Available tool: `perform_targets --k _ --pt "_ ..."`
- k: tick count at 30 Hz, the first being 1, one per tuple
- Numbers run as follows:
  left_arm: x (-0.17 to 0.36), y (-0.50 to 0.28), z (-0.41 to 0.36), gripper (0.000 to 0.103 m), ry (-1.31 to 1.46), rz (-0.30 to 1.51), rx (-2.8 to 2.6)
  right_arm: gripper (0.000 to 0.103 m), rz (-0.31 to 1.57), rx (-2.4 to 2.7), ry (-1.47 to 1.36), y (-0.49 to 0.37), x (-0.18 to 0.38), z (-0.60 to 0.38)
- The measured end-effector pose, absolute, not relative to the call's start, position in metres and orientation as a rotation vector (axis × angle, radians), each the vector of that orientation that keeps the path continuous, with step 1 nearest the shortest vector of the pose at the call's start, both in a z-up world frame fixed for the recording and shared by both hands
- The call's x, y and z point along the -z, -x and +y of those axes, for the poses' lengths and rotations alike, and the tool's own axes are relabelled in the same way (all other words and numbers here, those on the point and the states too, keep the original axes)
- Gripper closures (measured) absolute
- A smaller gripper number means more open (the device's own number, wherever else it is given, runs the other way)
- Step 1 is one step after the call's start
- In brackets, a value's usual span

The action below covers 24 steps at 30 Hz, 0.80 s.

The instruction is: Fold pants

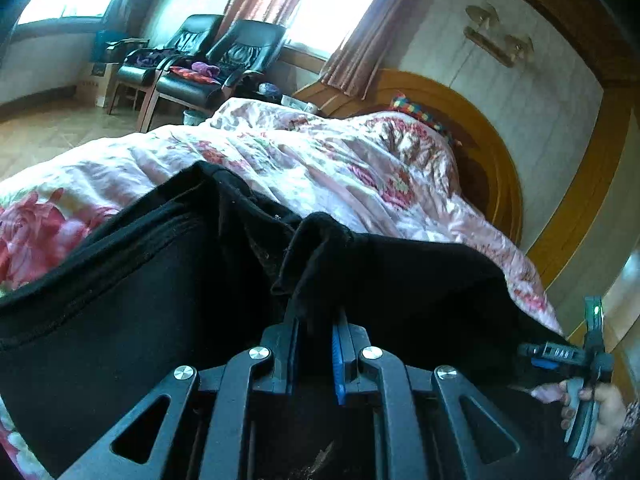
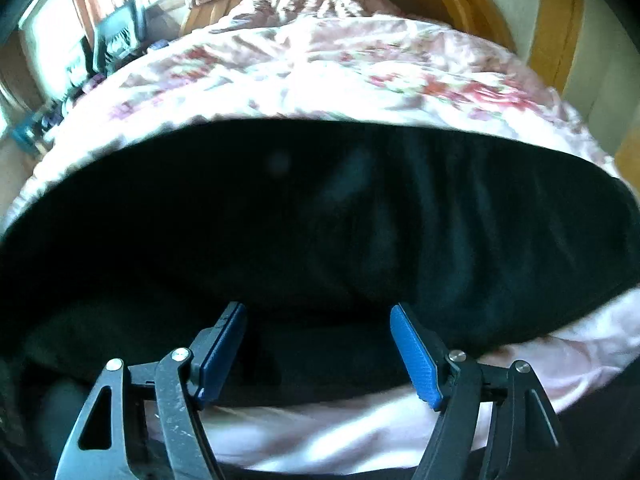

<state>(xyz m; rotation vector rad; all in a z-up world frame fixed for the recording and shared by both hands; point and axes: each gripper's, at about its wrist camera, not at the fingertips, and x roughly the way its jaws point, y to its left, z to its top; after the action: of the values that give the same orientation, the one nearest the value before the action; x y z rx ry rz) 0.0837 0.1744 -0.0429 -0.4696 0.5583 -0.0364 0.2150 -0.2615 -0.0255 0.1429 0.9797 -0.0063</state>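
Black pants [image 1: 120, 300] lie on a floral pink quilt [image 1: 304, 160]. My left gripper [image 1: 314, 320] is shut on a bunched fold of the pants' fabric and holds it raised a little. In the right wrist view the pants [image 2: 320, 220] fill the middle as a wide dark mass. My right gripper [image 2: 318, 316] is open, its blue pads [image 2: 416, 356] spread at the near edge of the pants, gripping nothing. The right gripper also shows in the left wrist view [image 1: 560, 354] at the far right, held by a hand.
The quilt covers a bed with a rounded wooden headboard [image 1: 472, 128]. Two black armchairs [image 1: 224, 64] with clothes stand by the windows at the back left. A wooden floor [image 1: 48, 132] lies left of the bed. The quilt's near edge [image 2: 320, 432] shows below my right gripper.
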Motion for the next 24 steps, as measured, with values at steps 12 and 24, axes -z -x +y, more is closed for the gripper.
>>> perform_targets --k 12,24 --pt "0.038 -0.074 0.196 0.09 0.596 0.51 0.054 0.02 1.127 0.009 -0.433 -0.294 -0.016 -0.211" --pt "0.045 -0.075 0.201 0.09 0.642 0.523 0.038 0.033 1.226 0.22 -0.646 -0.309 0.006 -0.204"
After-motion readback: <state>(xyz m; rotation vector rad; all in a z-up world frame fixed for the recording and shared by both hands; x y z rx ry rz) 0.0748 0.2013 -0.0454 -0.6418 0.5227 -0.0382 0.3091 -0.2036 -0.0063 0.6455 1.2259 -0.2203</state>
